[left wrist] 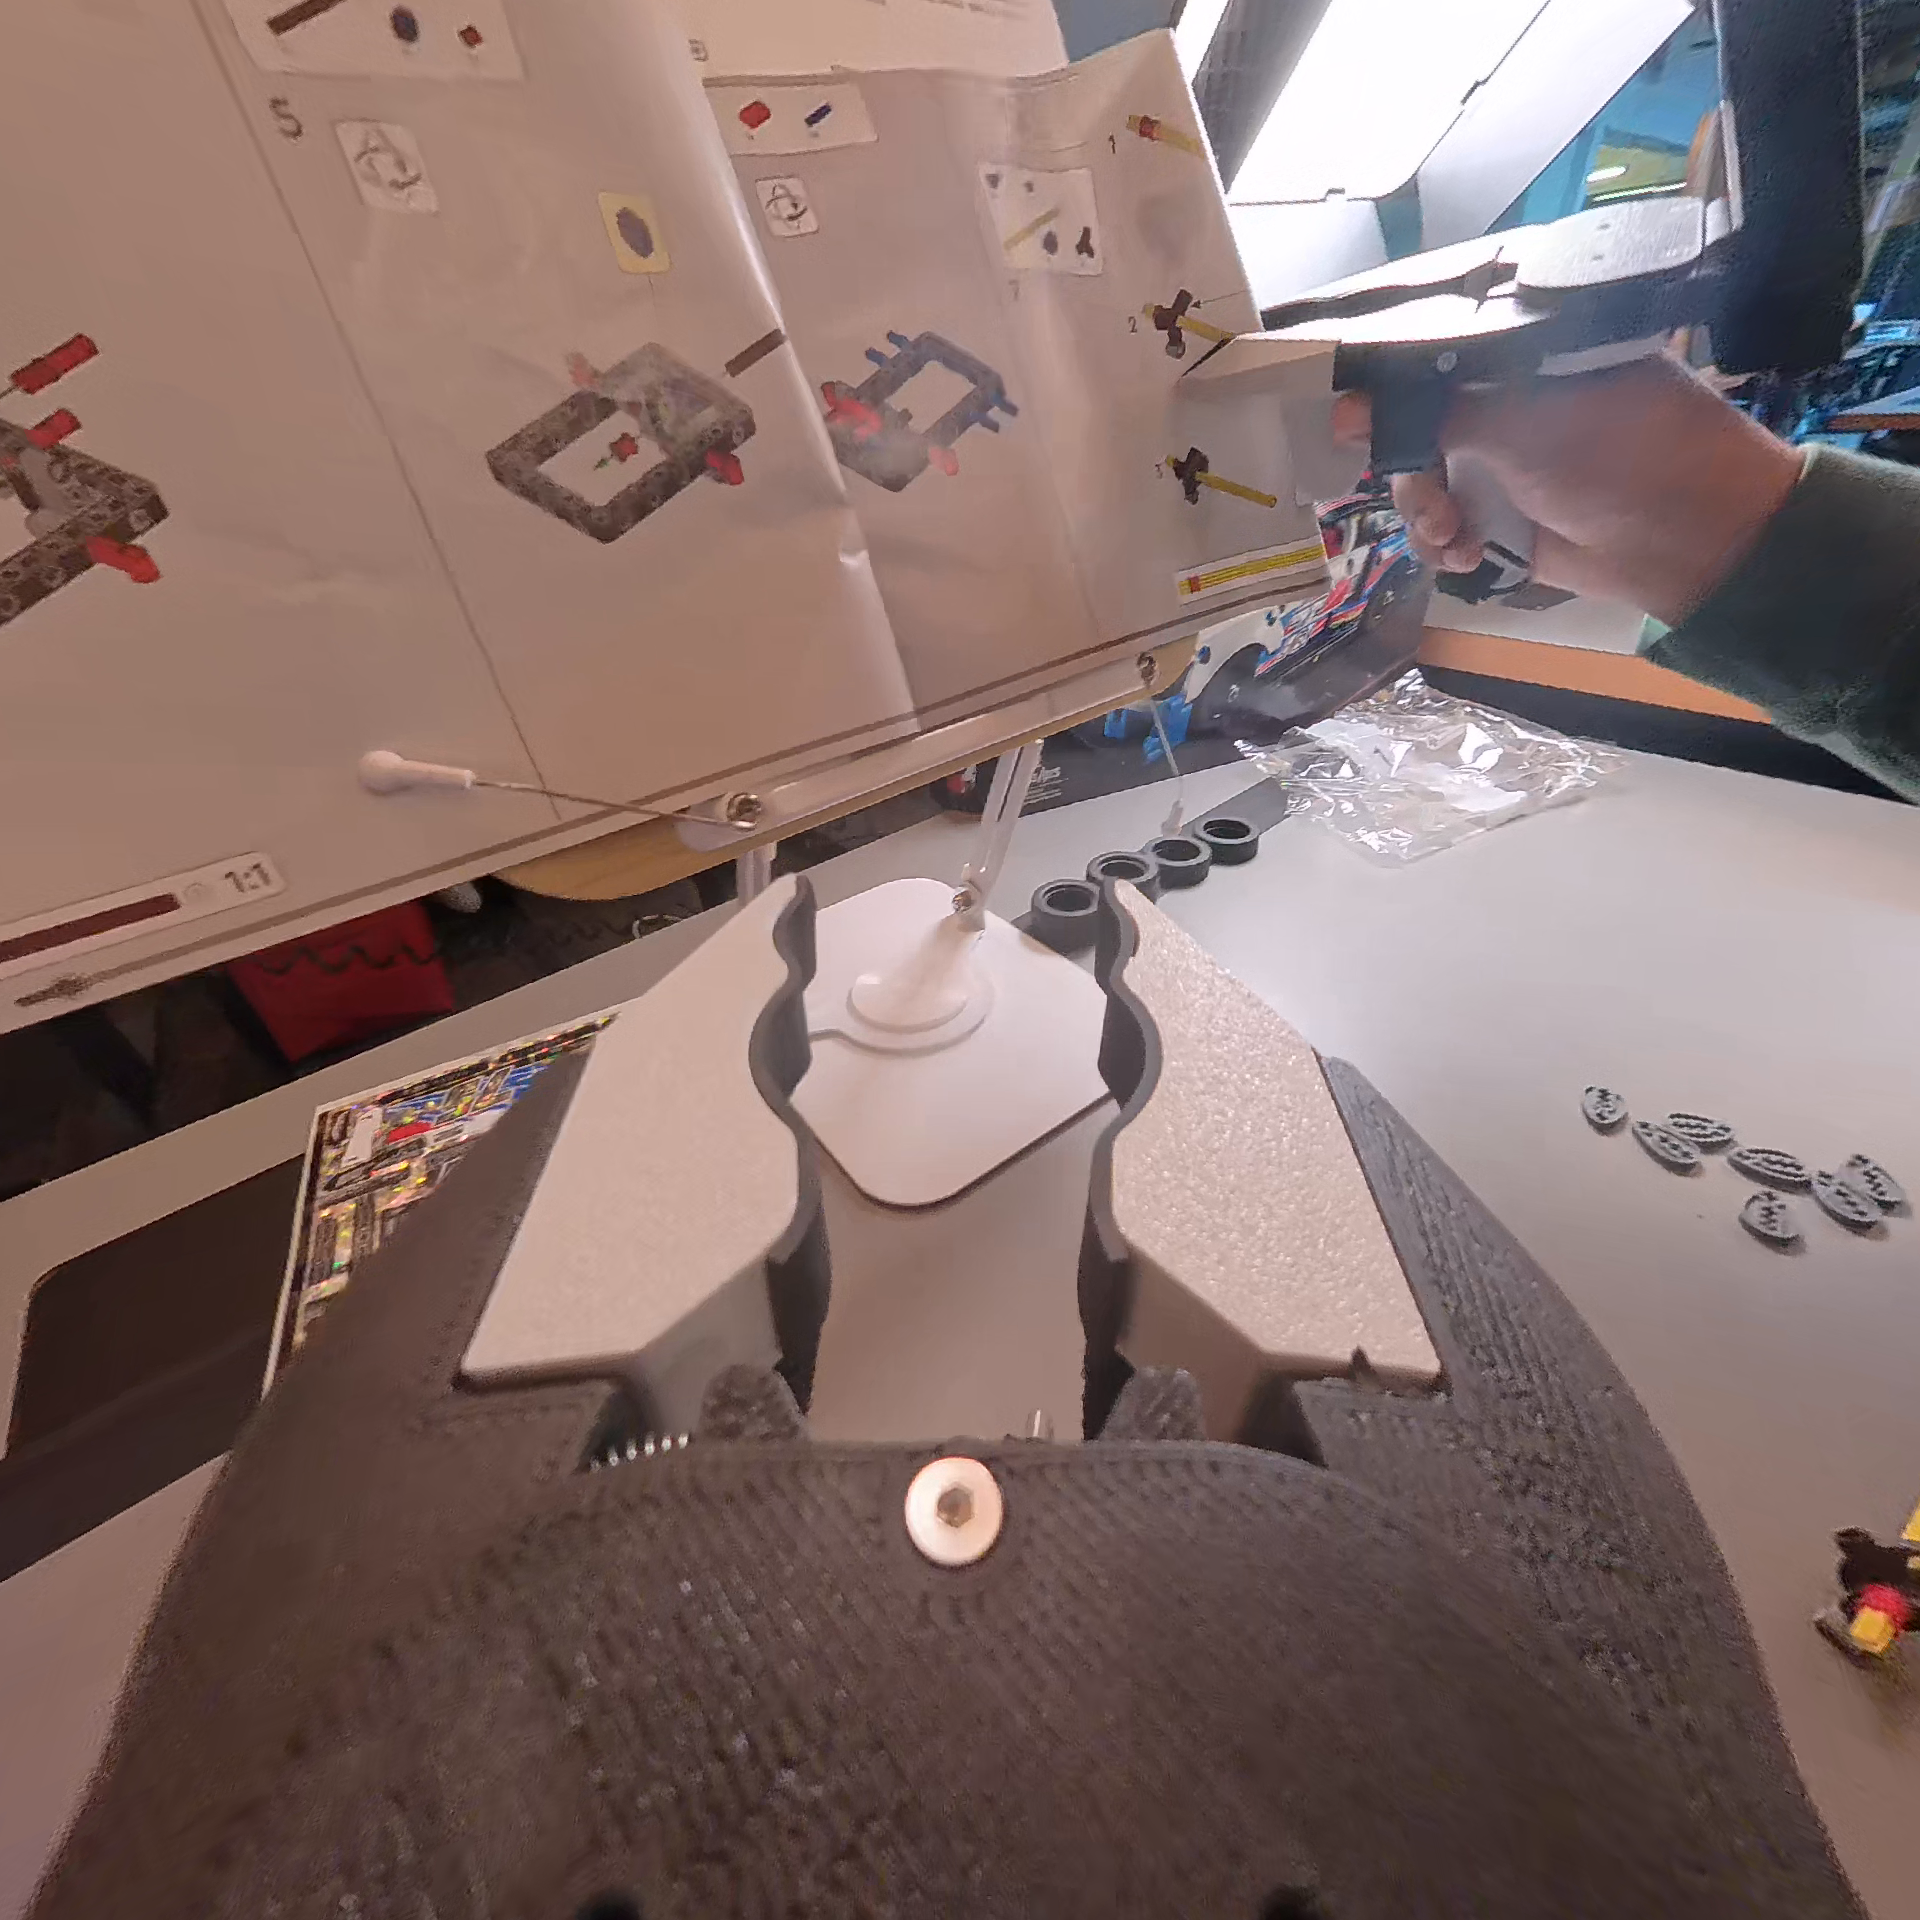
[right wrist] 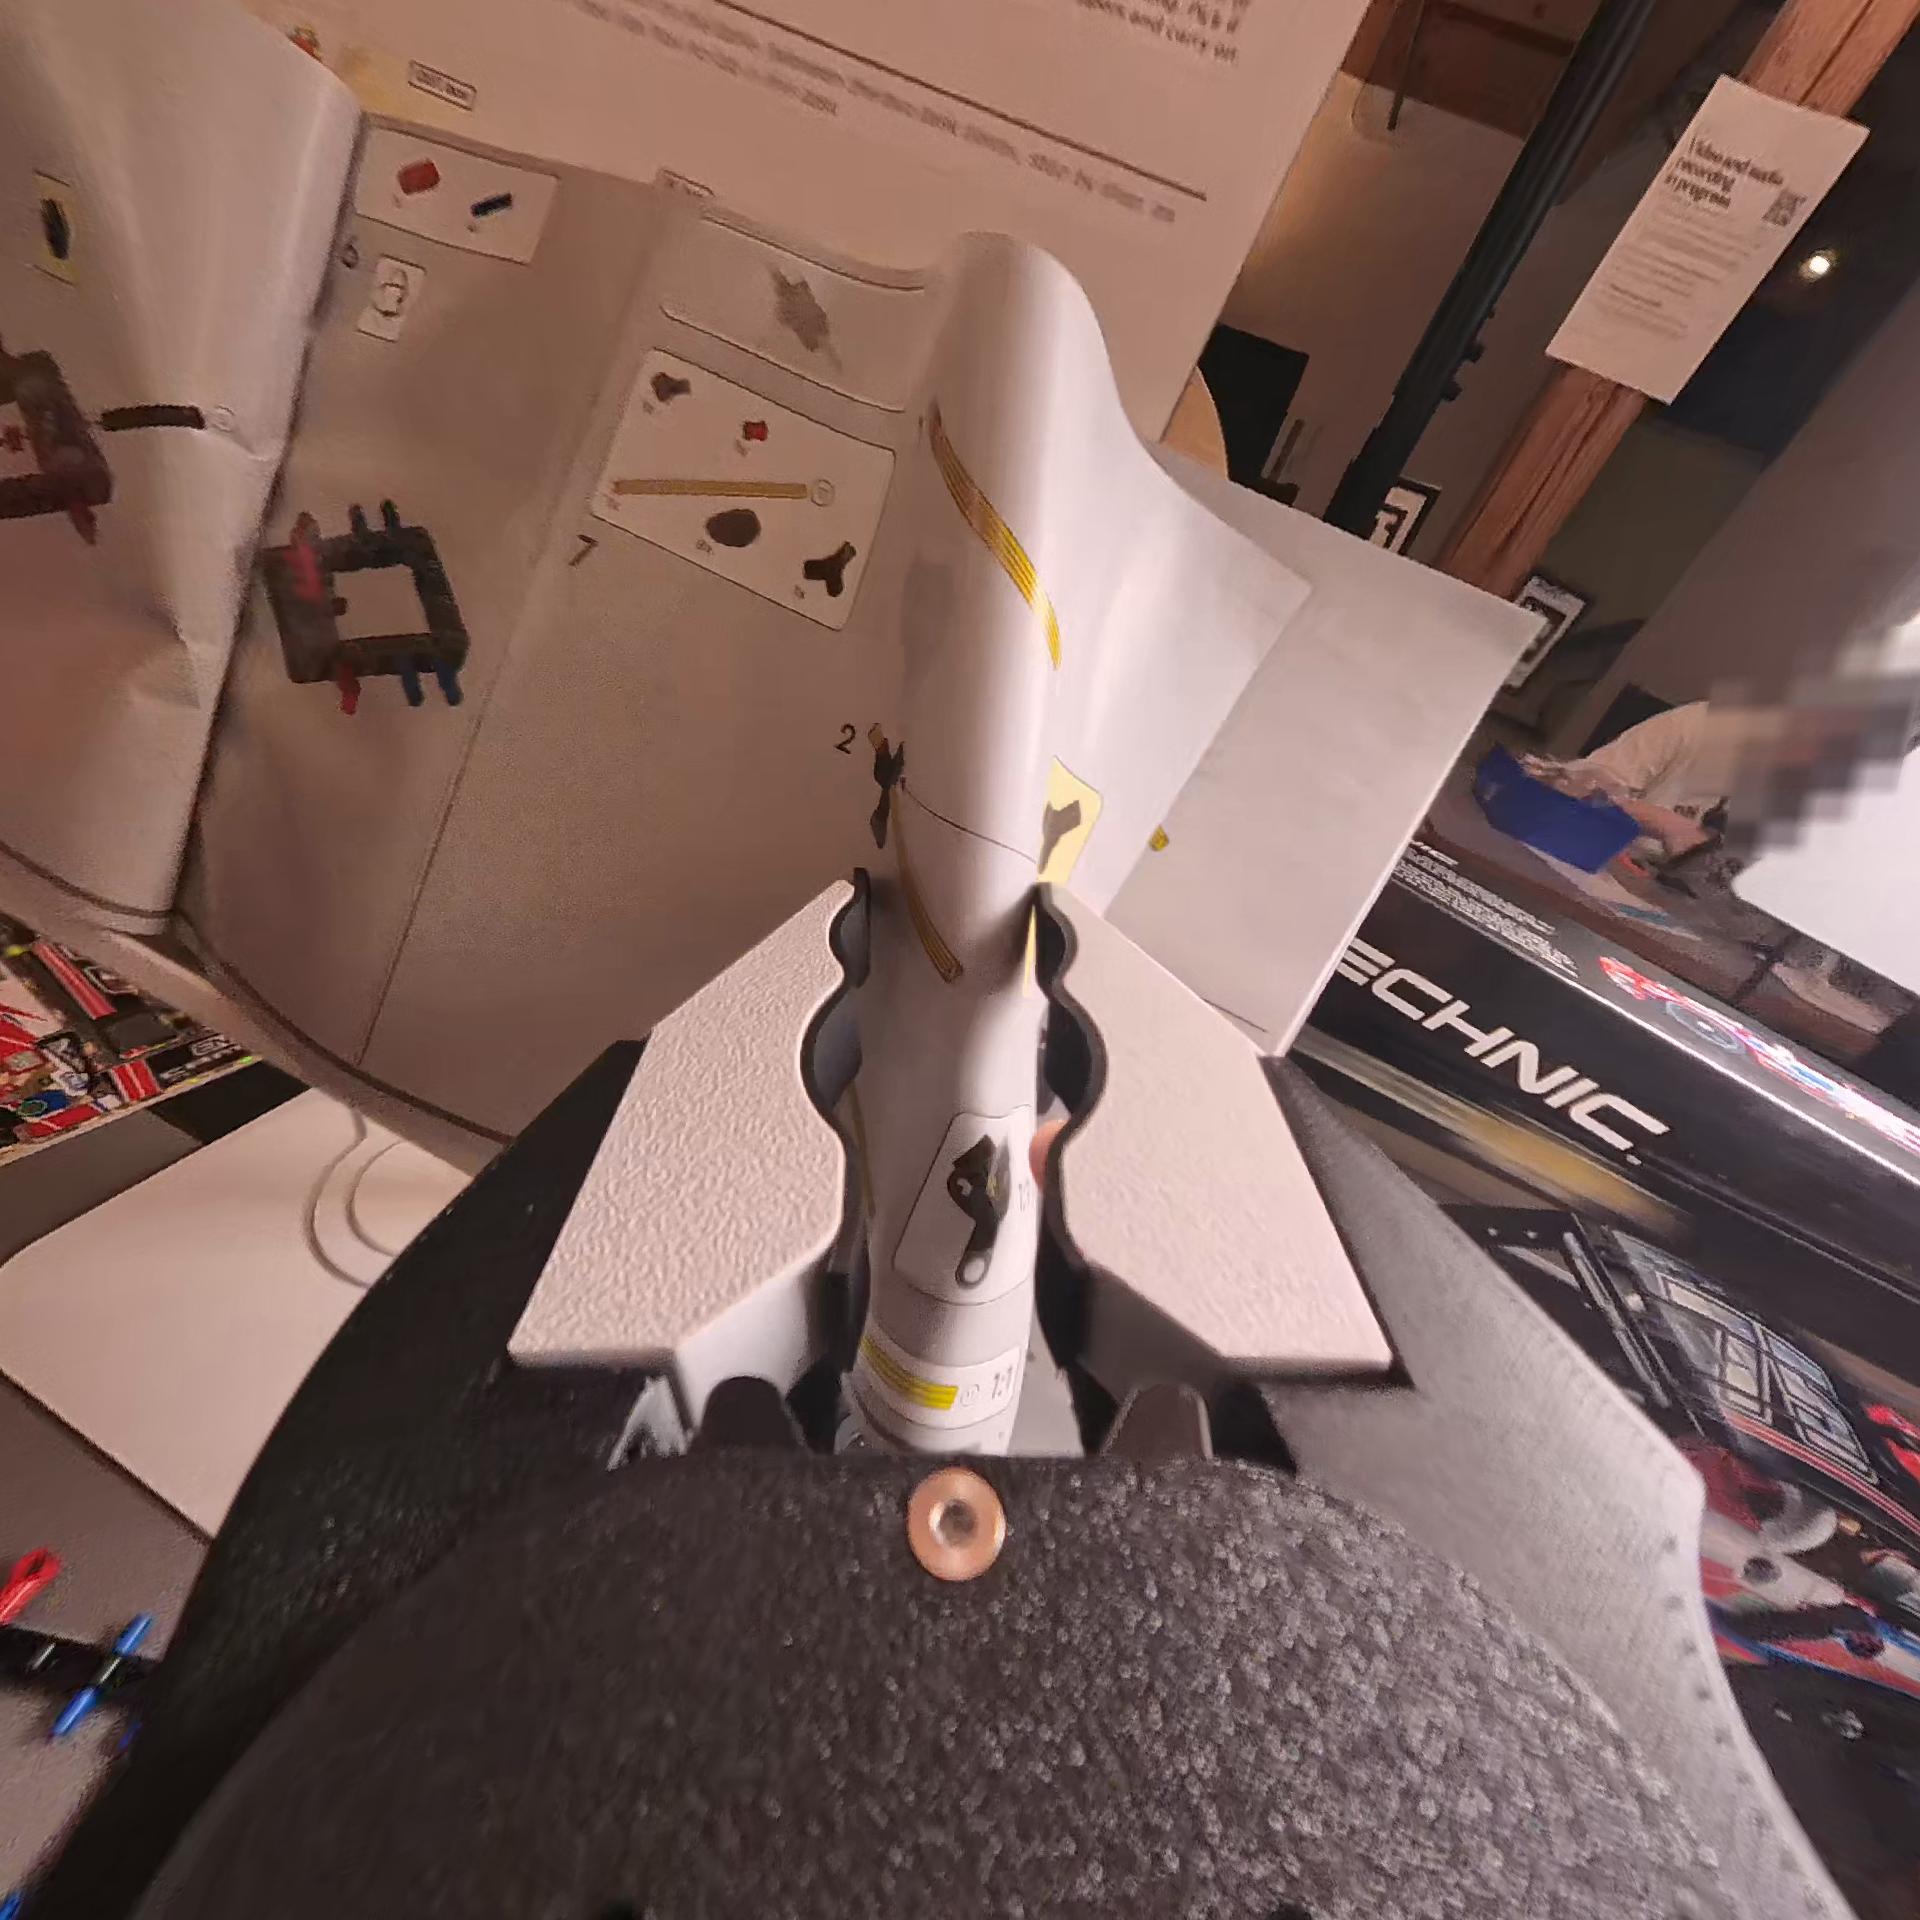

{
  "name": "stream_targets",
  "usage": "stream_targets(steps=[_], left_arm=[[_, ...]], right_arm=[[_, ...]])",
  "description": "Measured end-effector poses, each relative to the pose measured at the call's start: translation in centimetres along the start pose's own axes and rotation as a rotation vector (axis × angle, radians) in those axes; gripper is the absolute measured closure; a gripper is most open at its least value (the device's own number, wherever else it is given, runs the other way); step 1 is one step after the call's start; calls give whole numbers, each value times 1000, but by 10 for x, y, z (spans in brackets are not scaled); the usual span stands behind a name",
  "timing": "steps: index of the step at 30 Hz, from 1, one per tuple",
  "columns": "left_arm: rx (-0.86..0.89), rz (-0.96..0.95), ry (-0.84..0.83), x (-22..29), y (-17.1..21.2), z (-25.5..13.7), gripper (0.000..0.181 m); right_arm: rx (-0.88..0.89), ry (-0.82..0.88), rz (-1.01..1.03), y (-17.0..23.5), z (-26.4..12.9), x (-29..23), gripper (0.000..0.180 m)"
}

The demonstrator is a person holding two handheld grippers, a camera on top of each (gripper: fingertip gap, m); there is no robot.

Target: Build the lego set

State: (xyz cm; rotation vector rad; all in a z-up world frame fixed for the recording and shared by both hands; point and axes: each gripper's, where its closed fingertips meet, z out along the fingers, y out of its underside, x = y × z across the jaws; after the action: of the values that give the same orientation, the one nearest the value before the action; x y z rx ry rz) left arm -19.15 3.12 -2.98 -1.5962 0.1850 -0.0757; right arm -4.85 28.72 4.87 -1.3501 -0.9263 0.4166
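Page (right wrist: 971, 727) of the instruction booklet (left wrist: 623, 364) is pinched between the closed jaws of the right gripper (right wrist: 951, 904), while the left gripper (left wrist: 951, 904) is held released, stand base (left wrist: 935, 1122) seen between its jaws.

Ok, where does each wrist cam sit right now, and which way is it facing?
Left wrist view: rides the open left gripper, low over the table, facing the book stand's base; the right hand shows far right.
Right wrist view: rides the right gripper, raised at the manual, its jaws around a curled page.
Shared: the instruction manual and that page.
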Motion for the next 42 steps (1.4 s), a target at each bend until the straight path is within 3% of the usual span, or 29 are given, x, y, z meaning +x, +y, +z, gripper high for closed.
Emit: stream_targets(steps=[1,8,16,18,20,25,30,33,39,42], left_arm=[[4,-3,10,4,-3,0,127],[59,-60,160,50,-38,17,128],[127,-379,439,94,-107,93,126],[133,-445,455,93,-116,109,131],[135,-487,446,87,-120,120,153],[149,-446,404,72,-117,119,173],[135,-389,388,64,-110,112,176],[138,-377,385,58,-110,105,175],[163,-430,421,49,-114,90,166],[211,-395,475,52,-121,70,131]], right_arm=[[22,-16,-16,-3,-6,-4,153],[218,-203,-187,-25,-48,-48,159],[228,-287,-353,-27,-61,-103,158],[229,-309,-393,-23,-64,-115,157],[231,-333,-408,-18,-69,-123,154],[293,-472,-287,-13,-100,-127,141],[322,-471,-73,-7,-103,-89,131],[209,-596,35,12,-95,-93,112],[108,-693,-122,30,-76,-141,119],[102,-738,-138,22,-67,-163,123]])
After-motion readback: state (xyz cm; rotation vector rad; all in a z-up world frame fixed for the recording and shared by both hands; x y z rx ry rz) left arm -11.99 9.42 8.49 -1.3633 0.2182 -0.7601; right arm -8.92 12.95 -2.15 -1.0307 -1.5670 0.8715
